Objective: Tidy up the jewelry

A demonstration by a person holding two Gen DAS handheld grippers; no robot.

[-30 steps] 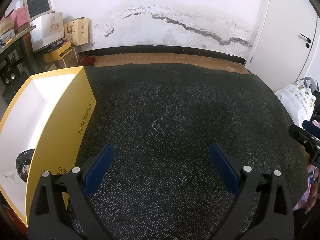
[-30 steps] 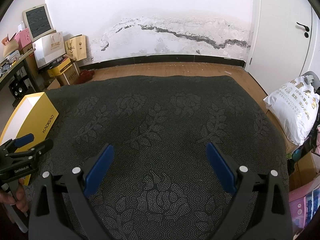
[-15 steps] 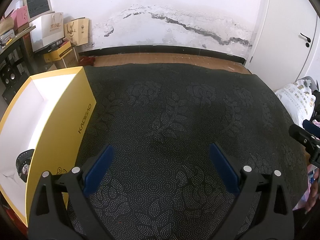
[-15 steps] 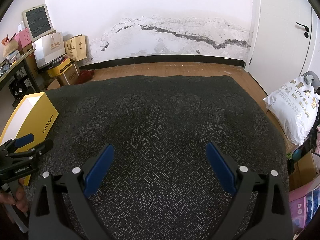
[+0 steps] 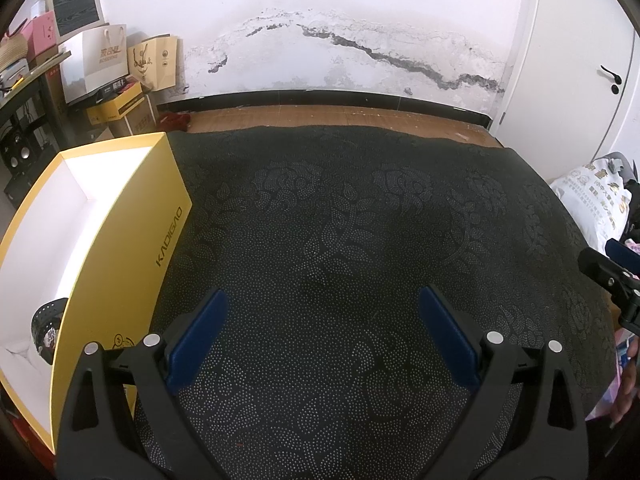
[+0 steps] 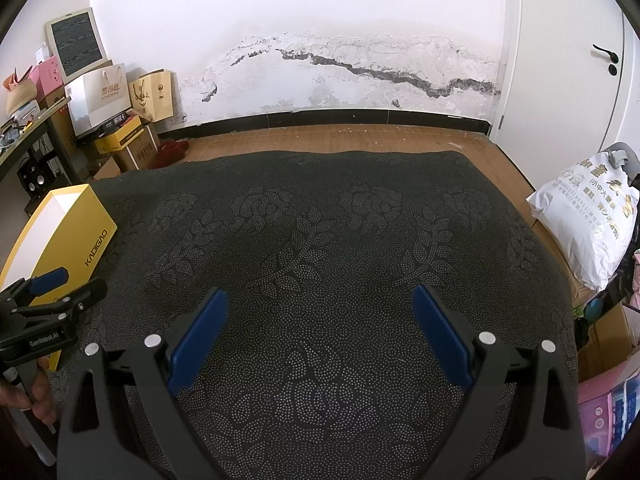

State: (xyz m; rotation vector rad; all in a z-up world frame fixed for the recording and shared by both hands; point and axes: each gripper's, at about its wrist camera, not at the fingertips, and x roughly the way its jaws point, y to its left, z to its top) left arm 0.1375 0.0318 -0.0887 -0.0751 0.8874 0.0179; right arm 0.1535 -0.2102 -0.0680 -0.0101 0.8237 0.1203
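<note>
A yellow box (image 5: 132,236) with a white inside stands open at the left edge of the dark patterned cloth (image 5: 340,240). A black dotted piece (image 5: 46,320) with something shiny lies low in its near end; what it is I cannot tell. My left gripper (image 5: 322,304) hangs open over the cloth, just right of the box, nothing between its blue pads. My right gripper (image 6: 320,300) is open too, over the cloth's middle. The box (image 6: 76,236) and the left gripper (image 6: 52,292) show at the left of the right wrist view.
The cloth ends at a wooden floor strip (image 6: 340,136) before a cracked white wall. Boxes and paper bags (image 6: 116,100) crowd the far left corner. A white printed sack (image 6: 584,224) sits off the cloth's right edge near a door (image 6: 572,60).
</note>
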